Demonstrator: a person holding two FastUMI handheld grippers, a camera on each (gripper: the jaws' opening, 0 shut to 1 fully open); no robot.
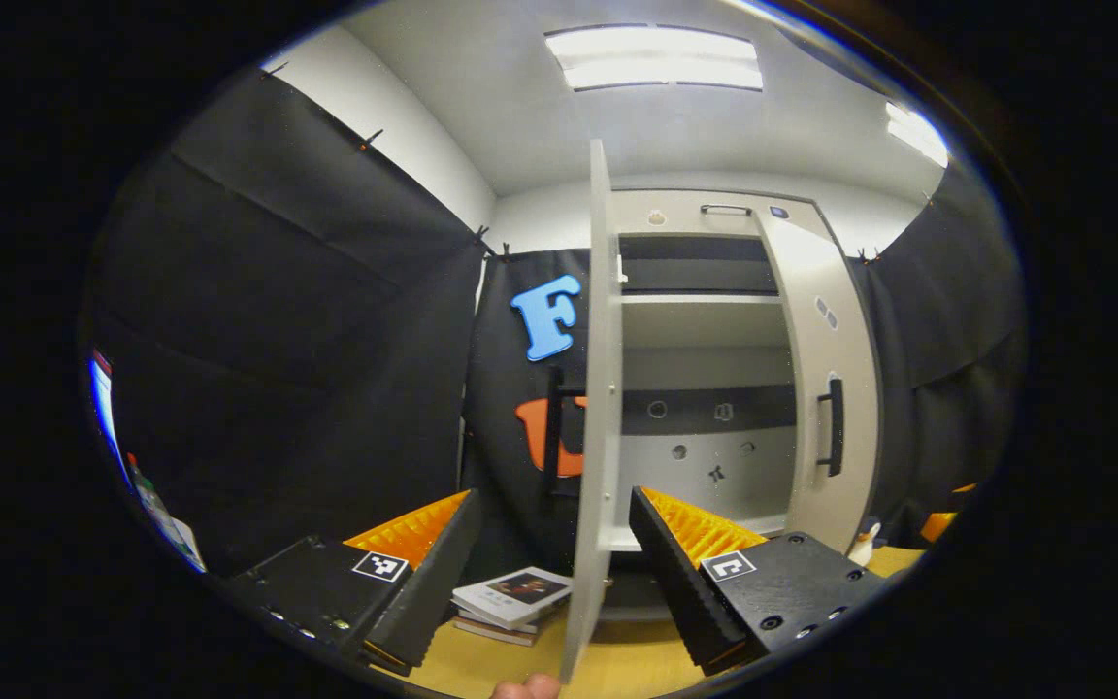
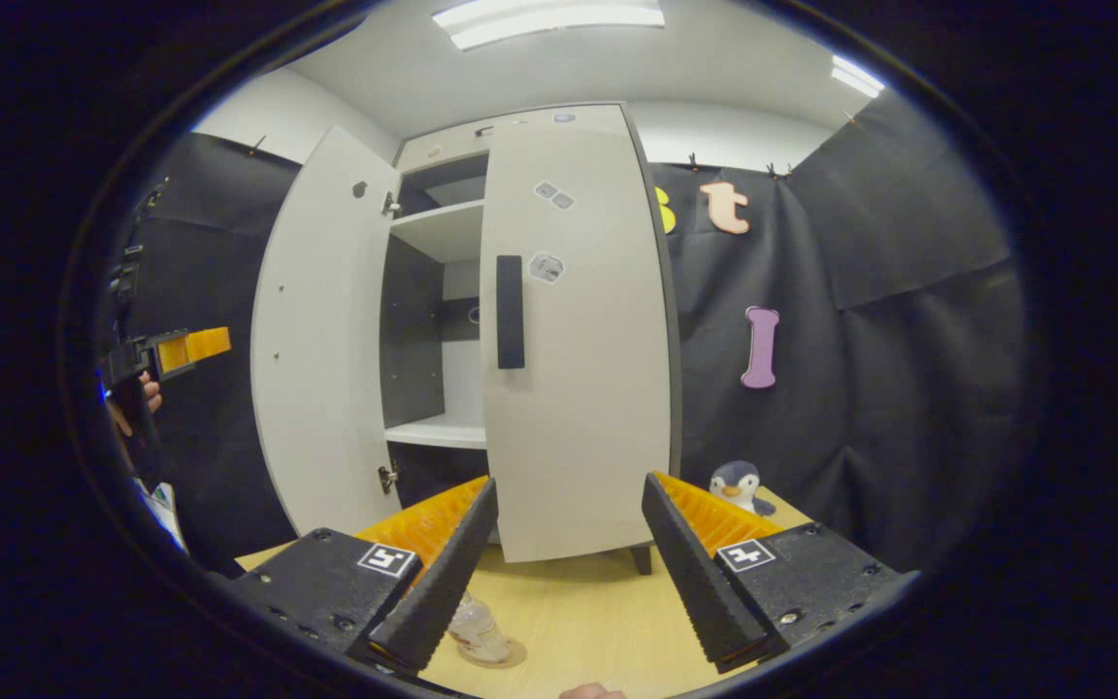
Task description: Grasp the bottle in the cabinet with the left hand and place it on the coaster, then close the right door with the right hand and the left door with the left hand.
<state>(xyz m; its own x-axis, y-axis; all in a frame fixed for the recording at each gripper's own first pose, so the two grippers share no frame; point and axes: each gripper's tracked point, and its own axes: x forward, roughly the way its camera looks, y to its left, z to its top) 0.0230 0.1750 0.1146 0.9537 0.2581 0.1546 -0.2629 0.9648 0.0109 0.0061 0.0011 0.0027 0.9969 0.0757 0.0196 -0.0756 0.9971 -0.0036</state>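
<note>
Wooden table [image 2: 598, 602]: both tools [image 1: 551, 573] [image 2: 569, 563] gape, holding nothing.

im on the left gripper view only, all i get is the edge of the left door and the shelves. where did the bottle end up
Observer: In the right gripper view the bottle stands on the coaster on the table, just below the right gripper.
Operator: is the right door shut yet
Observer: Not fully. The right door is swung most of the way, with a gap left to the shelf.
Operator: right gripper holding anything
Observer: No, it is open and empty, facing the door's lower edge.
</note>
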